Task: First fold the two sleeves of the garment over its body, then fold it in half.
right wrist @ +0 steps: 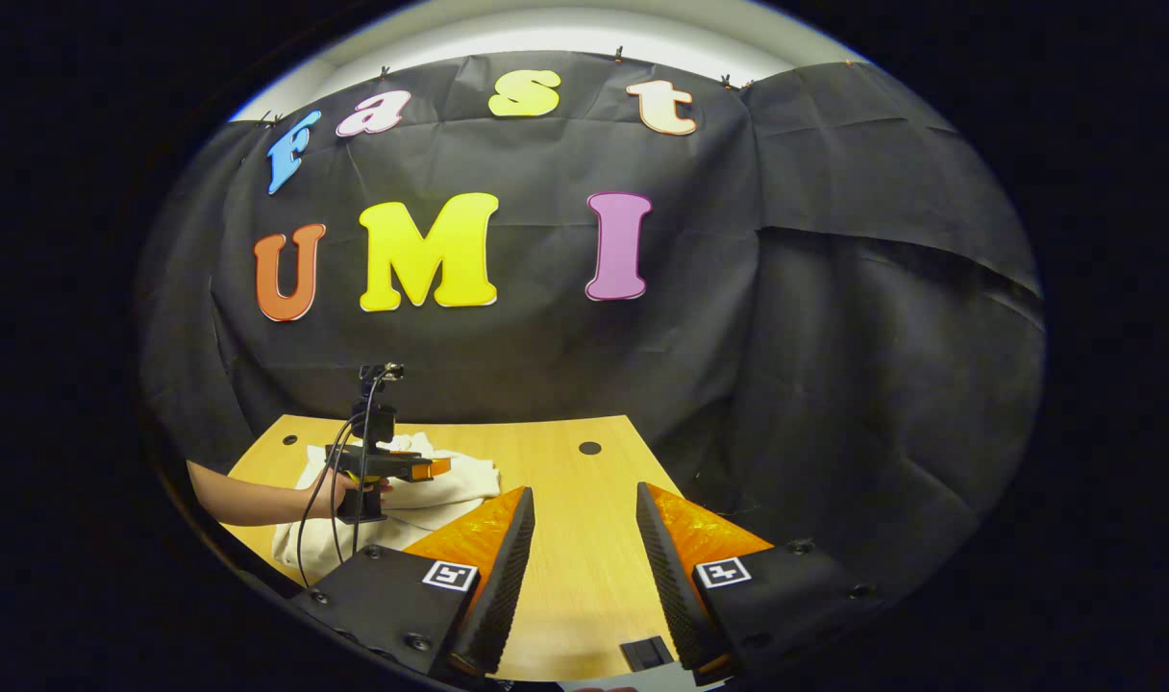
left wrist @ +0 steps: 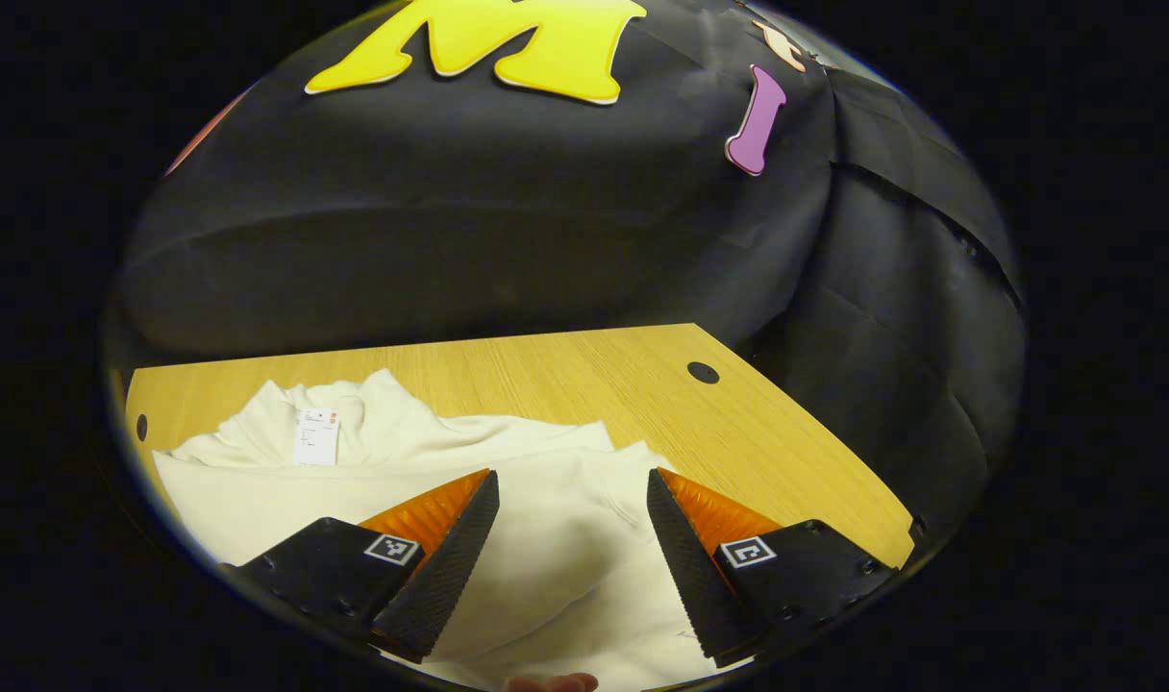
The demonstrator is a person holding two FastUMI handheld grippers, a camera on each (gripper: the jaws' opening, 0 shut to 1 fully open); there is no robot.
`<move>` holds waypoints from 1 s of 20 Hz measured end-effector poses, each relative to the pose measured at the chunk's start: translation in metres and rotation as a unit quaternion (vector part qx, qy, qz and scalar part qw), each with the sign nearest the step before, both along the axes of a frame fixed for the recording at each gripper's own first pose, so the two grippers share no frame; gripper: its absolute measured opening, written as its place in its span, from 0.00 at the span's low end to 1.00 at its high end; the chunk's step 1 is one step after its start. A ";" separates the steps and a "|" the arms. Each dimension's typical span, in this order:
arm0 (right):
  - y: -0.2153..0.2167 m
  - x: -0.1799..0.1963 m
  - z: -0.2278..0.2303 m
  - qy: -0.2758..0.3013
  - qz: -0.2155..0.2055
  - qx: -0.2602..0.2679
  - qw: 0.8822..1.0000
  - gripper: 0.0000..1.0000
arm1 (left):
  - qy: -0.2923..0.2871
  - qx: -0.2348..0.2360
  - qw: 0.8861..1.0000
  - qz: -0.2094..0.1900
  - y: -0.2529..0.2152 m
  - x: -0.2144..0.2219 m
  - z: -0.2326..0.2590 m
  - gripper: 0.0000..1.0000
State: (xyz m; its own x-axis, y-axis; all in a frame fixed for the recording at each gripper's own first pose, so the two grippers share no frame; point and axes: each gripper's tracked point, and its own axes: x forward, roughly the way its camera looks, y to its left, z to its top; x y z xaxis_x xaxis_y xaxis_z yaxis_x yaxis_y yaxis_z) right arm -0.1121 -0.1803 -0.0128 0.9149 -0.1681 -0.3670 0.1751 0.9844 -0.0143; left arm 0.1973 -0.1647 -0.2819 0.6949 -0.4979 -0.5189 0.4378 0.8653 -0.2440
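Note:
A cream-white garment (left wrist: 450, 481) lies bunched on the wooden table (left wrist: 584, 375), its collar and a white tag (left wrist: 316, 437) towards the far left. My left gripper (left wrist: 572, 490) hovers just over the cloth, open, nothing between its fingers. In the right gripper view the garment (right wrist: 431, 490) sits at the table's left half, and the left gripper (right wrist: 429, 468) is held above it by a hand (right wrist: 339, 493). My right gripper (right wrist: 584, 505) stands open over bare wood to the right of the garment.
The table (right wrist: 584, 538) has round cable holes (left wrist: 703, 372) near its far edge, one (right wrist: 590, 448) ahead of my right gripper. Black cloth walls close in behind and to the right. A cable (right wrist: 315, 519) hangs from the left gripper.

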 end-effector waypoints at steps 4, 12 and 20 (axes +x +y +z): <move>0.019 0.018 -0.004 -0.009 0.032 0.009 0.999 0.68 | -0.039 0.021 0.997 0.068 0.050 -0.008 0.038 0.99; 0.074 0.076 -0.002 -0.047 0.080 0.031 0.995 0.83 | -0.152 0.046 0.974 0.159 0.122 -0.078 0.163 0.99; 0.129 0.105 -0.004 -0.054 0.128 0.046 0.989 0.91 | -0.165 0.040 0.965 0.198 0.179 -0.149 0.191 0.98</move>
State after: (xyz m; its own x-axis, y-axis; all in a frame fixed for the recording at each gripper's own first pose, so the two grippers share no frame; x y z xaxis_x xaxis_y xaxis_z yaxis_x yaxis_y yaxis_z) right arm -0.0069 -0.0509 -0.0164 0.9576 0.1039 -0.2686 -0.0848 0.9931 0.0816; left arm 0.0482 0.0146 -0.0912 0.9567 -0.1261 -0.2622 0.1107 0.9912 -0.0725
